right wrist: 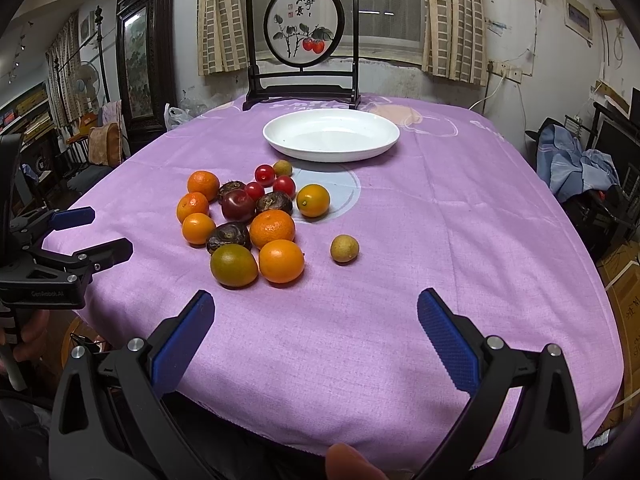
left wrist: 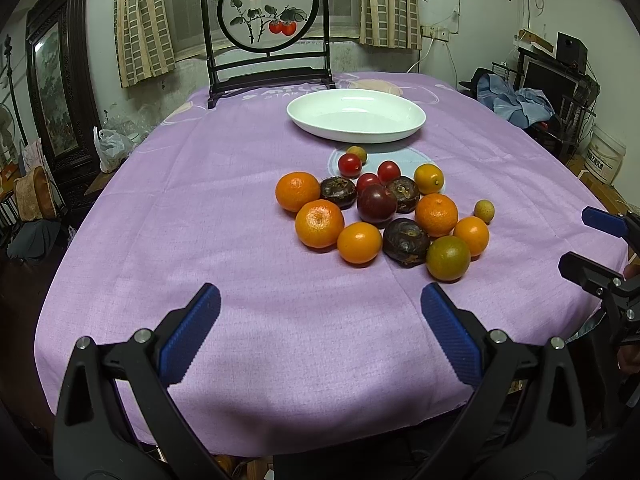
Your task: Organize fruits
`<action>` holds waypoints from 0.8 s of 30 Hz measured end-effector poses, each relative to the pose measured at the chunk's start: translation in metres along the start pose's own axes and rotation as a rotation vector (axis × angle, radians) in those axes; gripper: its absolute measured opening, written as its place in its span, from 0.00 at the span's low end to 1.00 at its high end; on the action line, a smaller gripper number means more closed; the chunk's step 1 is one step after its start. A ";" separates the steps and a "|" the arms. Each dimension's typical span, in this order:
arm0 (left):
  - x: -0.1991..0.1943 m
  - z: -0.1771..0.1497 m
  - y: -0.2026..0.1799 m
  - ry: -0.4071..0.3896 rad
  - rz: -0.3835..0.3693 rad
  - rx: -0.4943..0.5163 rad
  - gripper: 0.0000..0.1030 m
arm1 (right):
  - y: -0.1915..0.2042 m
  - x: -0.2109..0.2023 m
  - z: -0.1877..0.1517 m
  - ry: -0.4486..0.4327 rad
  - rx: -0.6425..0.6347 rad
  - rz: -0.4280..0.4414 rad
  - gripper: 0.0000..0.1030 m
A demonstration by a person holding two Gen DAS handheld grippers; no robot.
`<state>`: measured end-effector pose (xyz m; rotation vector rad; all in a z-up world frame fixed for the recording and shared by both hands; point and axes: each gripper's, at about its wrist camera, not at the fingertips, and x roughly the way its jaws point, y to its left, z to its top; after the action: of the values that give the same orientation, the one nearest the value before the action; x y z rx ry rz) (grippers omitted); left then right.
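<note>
Both sets of fingers released, nothing between them. Left gripper (left wrist: 320, 332) and right gripper (right wrist: 316, 336) hover low over the near edge of the table (left wrist: 200, 220), pads spread wide, I judge ready for a first pick. Fruits (left wrist: 380, 212) lie clustered mid-frame on the purple cloth, touching one another; one small longan (right wrist: 344, 248) sits apart to the right. White plate (left wrist: 356, 116), bare, waits beyond, likely the destination. Rear fruits partly hidden by front ones; exact count unclear.

Purple-clothed table (left wrist: 200, 208): fruits (left wrist: 376, 208), plate (left wrist: 356, 120).
</note>
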<state>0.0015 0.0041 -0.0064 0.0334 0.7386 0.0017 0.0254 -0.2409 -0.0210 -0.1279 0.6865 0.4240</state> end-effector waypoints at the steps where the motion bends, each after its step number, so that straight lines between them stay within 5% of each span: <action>1: 0.001 -0.001 0.000 0.001 0.001 0.000 0.98 | 0.000 0.000 0.000 0.000 0.000 0.000 0.99; 24: 0.004 -0.006 0.003 0.006 0.003 -0.001 0.98 | 0.002 -0.003 0.001 -0.002 -0.009 -0.001 0.99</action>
<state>0.0003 0.0071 -0.0132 0.0334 0.7446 0.0054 0.0236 -0.2400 -0.0184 -0.1367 0.6825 0.4264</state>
